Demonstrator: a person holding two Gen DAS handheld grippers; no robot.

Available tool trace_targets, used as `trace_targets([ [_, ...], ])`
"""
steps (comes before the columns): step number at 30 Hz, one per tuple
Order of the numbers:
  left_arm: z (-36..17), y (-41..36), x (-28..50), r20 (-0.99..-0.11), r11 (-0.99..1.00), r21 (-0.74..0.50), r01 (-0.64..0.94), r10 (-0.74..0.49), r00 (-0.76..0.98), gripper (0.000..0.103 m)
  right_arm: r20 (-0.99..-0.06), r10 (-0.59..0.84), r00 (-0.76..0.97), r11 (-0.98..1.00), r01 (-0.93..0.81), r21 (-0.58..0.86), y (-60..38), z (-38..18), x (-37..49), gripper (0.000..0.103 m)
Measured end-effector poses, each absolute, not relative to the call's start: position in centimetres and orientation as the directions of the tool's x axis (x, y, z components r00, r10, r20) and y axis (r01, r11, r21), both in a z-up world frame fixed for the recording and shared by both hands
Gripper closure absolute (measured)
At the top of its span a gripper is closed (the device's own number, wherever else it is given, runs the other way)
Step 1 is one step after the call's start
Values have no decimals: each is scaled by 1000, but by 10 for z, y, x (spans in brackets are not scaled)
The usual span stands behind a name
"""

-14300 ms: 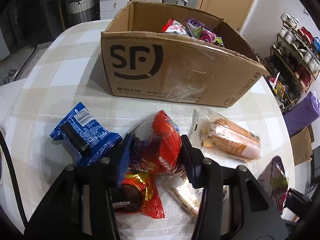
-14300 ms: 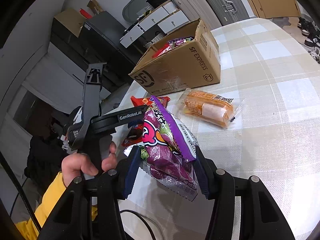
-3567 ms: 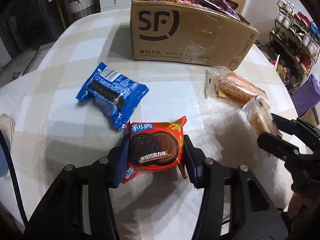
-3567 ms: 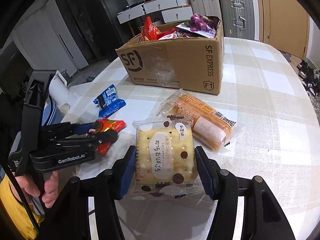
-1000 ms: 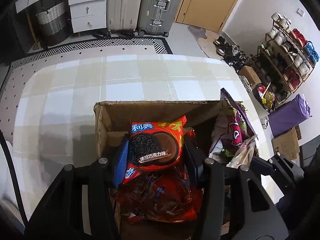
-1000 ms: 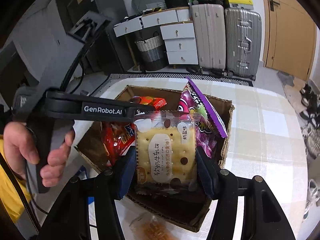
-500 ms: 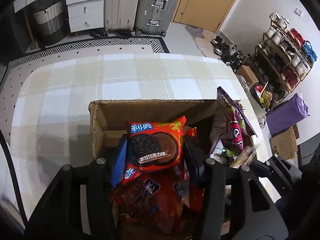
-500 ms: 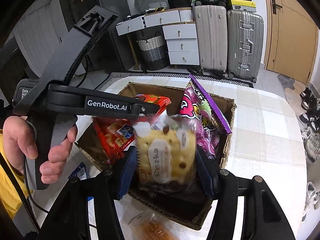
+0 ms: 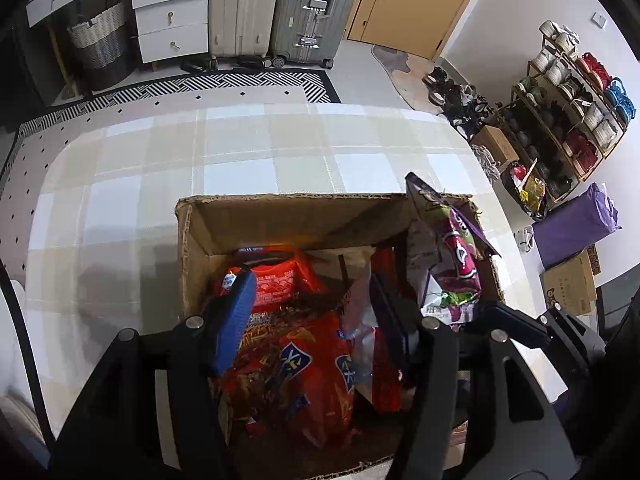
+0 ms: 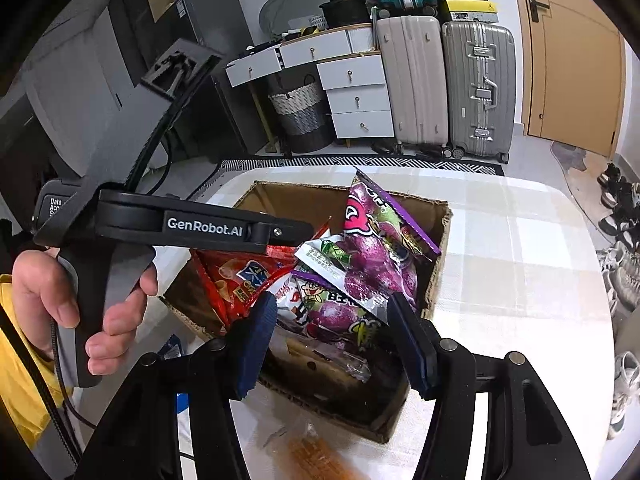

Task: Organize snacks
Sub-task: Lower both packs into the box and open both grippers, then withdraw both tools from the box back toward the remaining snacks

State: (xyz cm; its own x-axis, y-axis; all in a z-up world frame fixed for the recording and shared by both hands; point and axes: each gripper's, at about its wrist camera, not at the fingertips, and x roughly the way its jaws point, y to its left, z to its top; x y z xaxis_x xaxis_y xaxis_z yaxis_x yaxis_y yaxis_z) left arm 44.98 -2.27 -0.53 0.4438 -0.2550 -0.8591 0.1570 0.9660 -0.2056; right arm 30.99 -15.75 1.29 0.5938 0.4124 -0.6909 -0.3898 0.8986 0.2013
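— Both grippers over the cardboard box [image 9: 280, 216] on the checked table [image 9: 248, 148]: why there?

— It looks like the drop point for the snacks. The box sits near the table's edge, open at the top, so packets can fall straight in. The left gripper [image 9: 310, 312] points down into it, jaws opening, nothing pressed between the blue pads; beneath them lies a red snack bag [image 9: 304, 364], loose on the heap.

— And the right one?

— The right gripper [image 10: 332, 340] hangs over the box's near corner, jaws apart and empty. Just below, a clear packet [image 10: 320, 356] rests in the box, apparently where it fell.

— That purple bag [image 10: 376, 264] sticks up.

— It leans against the box wall, standing above the rim, propped by the packets packed beside it; the box is crowded.

— Anything left outside?

— A blurred orange packet [image 10: 316, 456] lies on the table in front of the box, and a blue wrapper [image 10: 172, 348] shows past the person's hand [image 10: 64, 292] that holds the left gripper's handle. My guess: those go next.
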Motion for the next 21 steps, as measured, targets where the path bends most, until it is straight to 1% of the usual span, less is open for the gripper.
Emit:
trace_targets([
  [7,13,-20,436,-840,965,-211,156,-261,476,47,-673,422,608,898,-381,219,-165,22,303,44],
  [10,25,-19,426,-835,974,-166,157,-223,503,46,-660,435,612,895,-371,246,-170,28,298,44],
  [16,50,-1,394,-805,967,-227,116,-254,536,46,-643,440,627,895,-364,257,-174,47,279,44],
  [21,76,13,351,-765,966,-243,91,-248,595,46,-612,462,642,886,-365,286,-179,64,247,44],
])
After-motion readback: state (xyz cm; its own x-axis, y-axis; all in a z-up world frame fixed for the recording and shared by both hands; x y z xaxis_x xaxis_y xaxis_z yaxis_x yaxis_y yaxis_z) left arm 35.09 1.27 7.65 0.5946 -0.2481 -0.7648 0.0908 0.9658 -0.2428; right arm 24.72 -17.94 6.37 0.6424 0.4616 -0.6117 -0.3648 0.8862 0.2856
